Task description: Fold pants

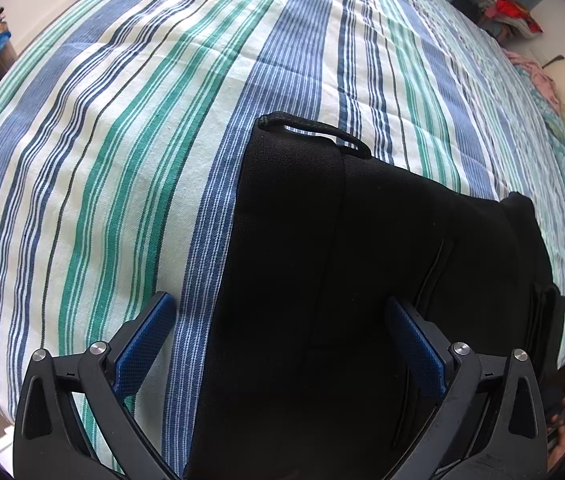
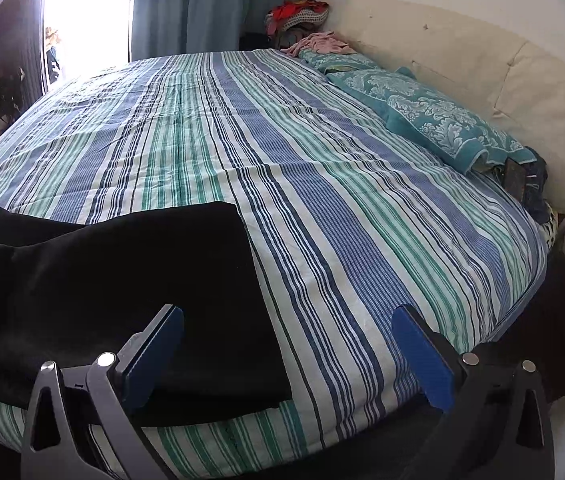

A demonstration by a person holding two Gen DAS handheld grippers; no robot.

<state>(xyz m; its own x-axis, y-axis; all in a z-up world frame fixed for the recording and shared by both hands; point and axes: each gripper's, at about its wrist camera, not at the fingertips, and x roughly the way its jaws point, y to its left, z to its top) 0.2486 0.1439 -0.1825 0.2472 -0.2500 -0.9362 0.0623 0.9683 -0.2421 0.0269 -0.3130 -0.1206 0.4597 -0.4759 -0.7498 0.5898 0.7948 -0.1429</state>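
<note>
Hovering fingers: the left gripper (image 1: pixel 280 344) has its blue-padded fingers (image 1: pixel 144 344) spread wide and holds nothing; one pad is over the sheet, the other over the cloth.
Right fingers: the right gripper (image 2: pixel 288 356) is equally wide open and empty, its left pad above the garment's near right corner, its right pad over bare sheet.
Task's thing: the black soft-fabric pants (image 1: pixel 342 280) lie flat at the near edge of the blue, green and white striped bed (image 1: pixel 122 160), already looking folded into a compact slab.
Handling: by my judgement light, limp and non-slippery; they will sag and unfold if lifted by one layer, so pinch through all layers at a corner or folded edge, one gripper at each end.
Left view only: a thin black loop (image 1: pixel 322 136) standing up at the pants' far edge, and a seam or pocket line on the right part.
Right view only: the pants' straight right edge and square corner, the teal patterned blanket (image 2: pixel 434 120) at far right, the cream padded headboard (image 2: pixel 482 60), and the bright window (image 2: pixel 86 16) at far left.
</note>
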